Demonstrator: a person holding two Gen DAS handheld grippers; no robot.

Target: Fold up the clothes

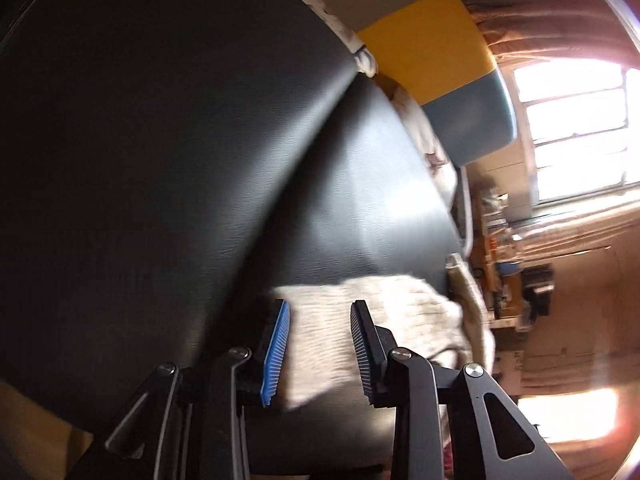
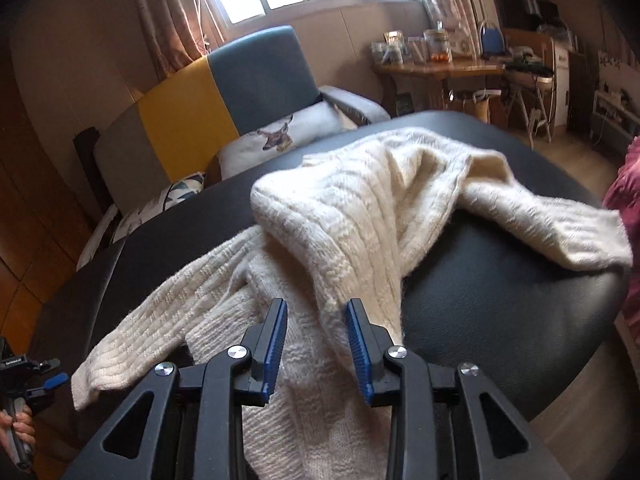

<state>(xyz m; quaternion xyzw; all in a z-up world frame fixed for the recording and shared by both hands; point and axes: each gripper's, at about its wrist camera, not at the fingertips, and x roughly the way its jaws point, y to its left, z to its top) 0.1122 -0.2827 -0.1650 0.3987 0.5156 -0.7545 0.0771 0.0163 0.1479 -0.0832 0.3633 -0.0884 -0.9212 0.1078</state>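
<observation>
Holding my right gripper (image 2: 316, 312) apart over the cream sweater (image 2: 360, 216), cloth between its fingers, my left gripper (image 1: 320, 312) apart likewise, sweater sprawled on the black table (image 2: 500, 312)

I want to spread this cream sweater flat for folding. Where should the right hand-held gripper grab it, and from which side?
Take the sweater's ribbed fold just ahead of the open right hand-held gripper, coming straight in from the near table edge; that raised ridge fits between its jaws.

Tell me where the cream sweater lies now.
The cream sweater lies crumpled on the black table, directly ahead of the right gripper in its view.
</observation>
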